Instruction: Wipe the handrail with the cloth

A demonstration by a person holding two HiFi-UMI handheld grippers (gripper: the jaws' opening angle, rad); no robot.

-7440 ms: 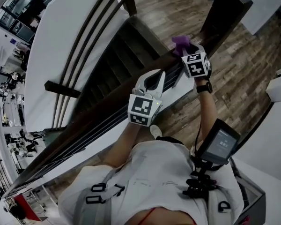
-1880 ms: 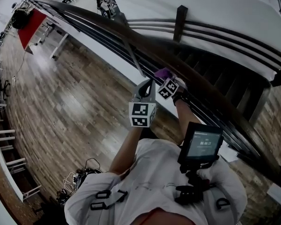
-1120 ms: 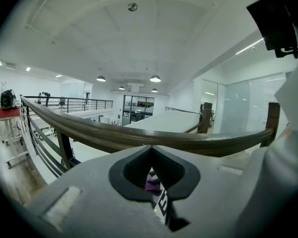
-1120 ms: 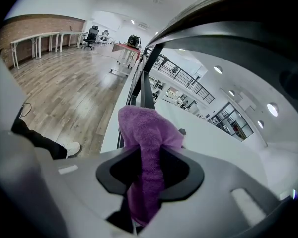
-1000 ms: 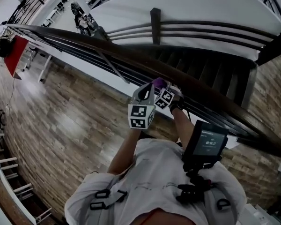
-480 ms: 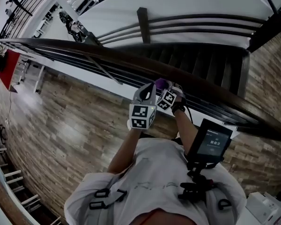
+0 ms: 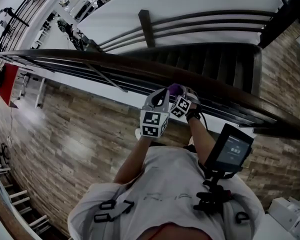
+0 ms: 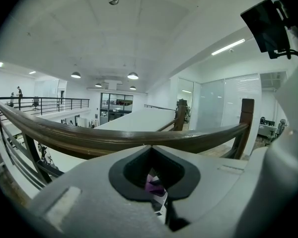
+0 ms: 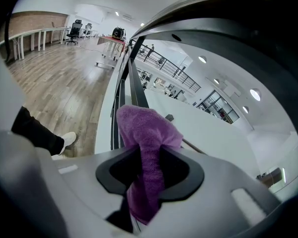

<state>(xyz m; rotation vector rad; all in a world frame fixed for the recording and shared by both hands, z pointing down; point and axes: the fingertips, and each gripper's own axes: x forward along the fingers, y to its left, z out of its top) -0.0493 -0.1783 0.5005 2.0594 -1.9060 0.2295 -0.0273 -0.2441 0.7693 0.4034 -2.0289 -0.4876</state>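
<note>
A dark wooden handrail [image 7: 115,63] curves across the head view above a staircase. My right gripper [image 7: 182,95] is shut on a purple cloth [image 7: 174,89], which is pressed against the rail. In the right gripper view the cloth [image 9: 146,148] is pinched between the jaws and bulges above them, with the rail's dark underside [image 9: 223,14] close overhead. My left gripper [image 7: 159,100] sits just left of the right one, near the rail, with its jaws closed and nothing between them. In the left gripper view the handrail [image 8: 114,138] runs across just past the jaw tips.
Thin metal bars [image 7: 90,73] run under the rail. Dark stairs [image 7: 215,59] descend beyond it, beside a white wall [image 7: 190,4]. Wooden flooring [image 7: 65,134] lies to my left. A black screen device [image 7: 232,148] hangs at my chest. A dark post [image 7: 145,26] stands on the far railing.
I have moved along the handrail, away from the post at the stair top. The right gripper has slid the cloth along the rail, and the left gripper has stayed beside it.
</note>
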